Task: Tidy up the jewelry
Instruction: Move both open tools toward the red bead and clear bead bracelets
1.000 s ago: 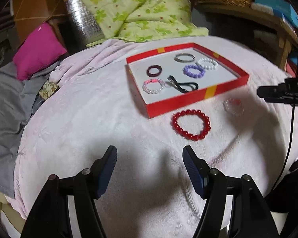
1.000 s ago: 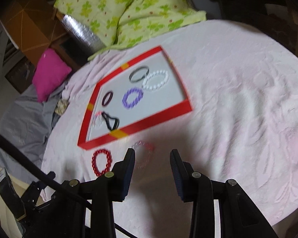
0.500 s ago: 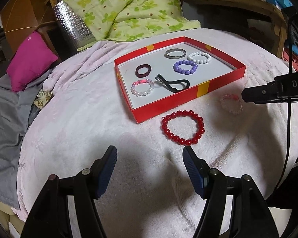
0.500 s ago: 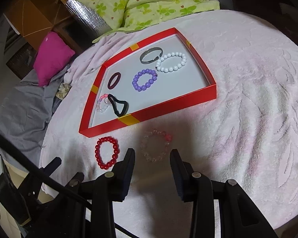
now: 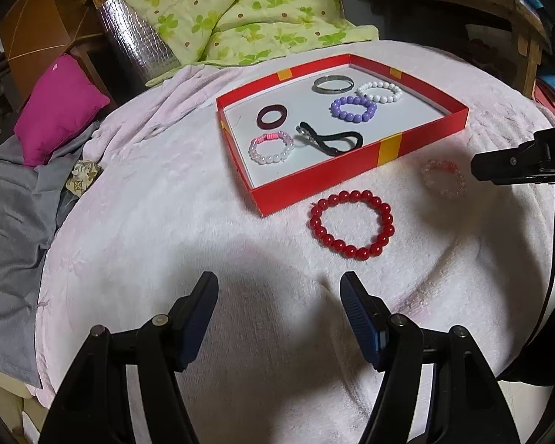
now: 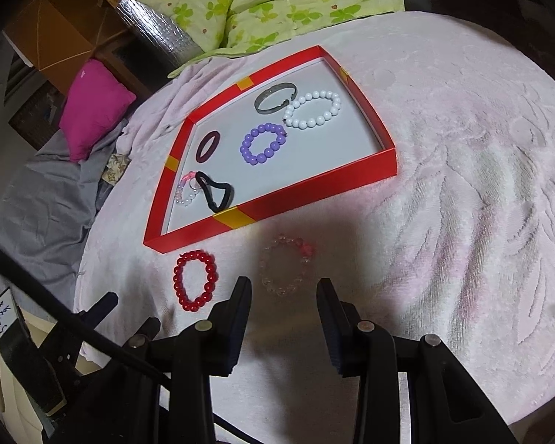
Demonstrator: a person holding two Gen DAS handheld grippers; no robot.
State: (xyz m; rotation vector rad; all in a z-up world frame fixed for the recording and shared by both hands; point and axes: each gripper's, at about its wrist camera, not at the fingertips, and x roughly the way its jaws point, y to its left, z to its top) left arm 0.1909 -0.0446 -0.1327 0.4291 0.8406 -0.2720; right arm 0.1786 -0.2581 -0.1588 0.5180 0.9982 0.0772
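Ahead of spread right jaws: clear bracelet (image 6: 285, 269).

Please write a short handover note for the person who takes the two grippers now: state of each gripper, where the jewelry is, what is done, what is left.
Left gripper: open, empty, above the blanket.
Right gripper: open, empty, just short of the clear pink bracelet.
Done: six pieces lie in the red tray.
Left: red bead bracelet and the clear pink one, both on the blanket in front of the tray.
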